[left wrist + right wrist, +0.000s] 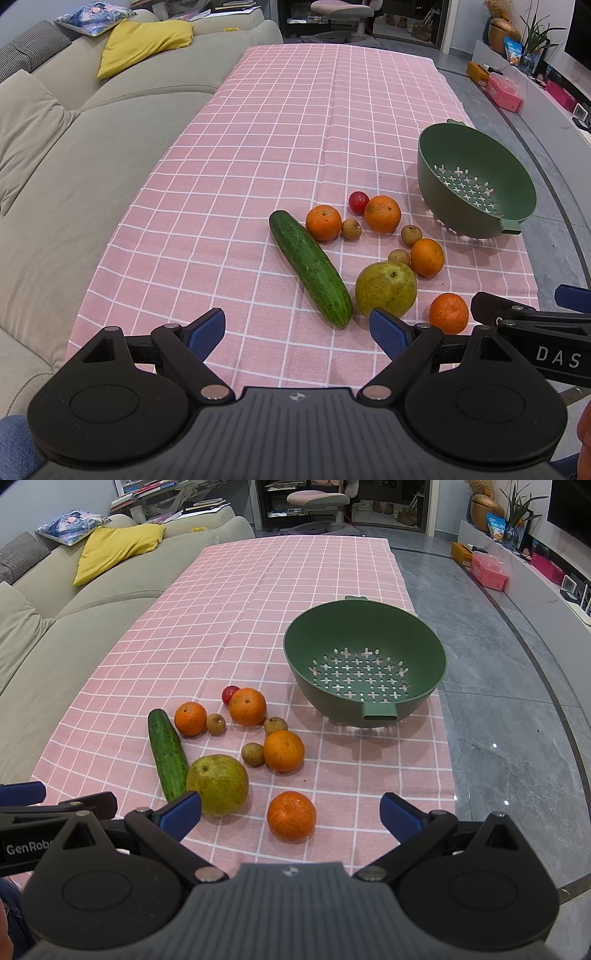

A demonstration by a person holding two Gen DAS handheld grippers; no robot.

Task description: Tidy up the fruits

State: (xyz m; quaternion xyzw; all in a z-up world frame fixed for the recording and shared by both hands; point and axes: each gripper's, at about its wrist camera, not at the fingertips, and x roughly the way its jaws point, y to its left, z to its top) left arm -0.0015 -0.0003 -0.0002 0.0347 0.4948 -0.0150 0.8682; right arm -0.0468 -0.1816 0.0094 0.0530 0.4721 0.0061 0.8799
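Right wrist view: the nearest orange (291, 815) lies between the spread fingers of the right gripper (290, 814), untouched. Left gripper (297, 334) also spread, near the bumpy cucumber (309, 266)

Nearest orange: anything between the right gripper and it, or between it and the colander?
Nothing visible. The right gripper is open with the nearest orange straight ahead between its fingers. From there to the colander only bare tablecloth shows; the other fruit lies left.

The nearest orange (245, 706) hides part of the cherry tomato (229, 693).
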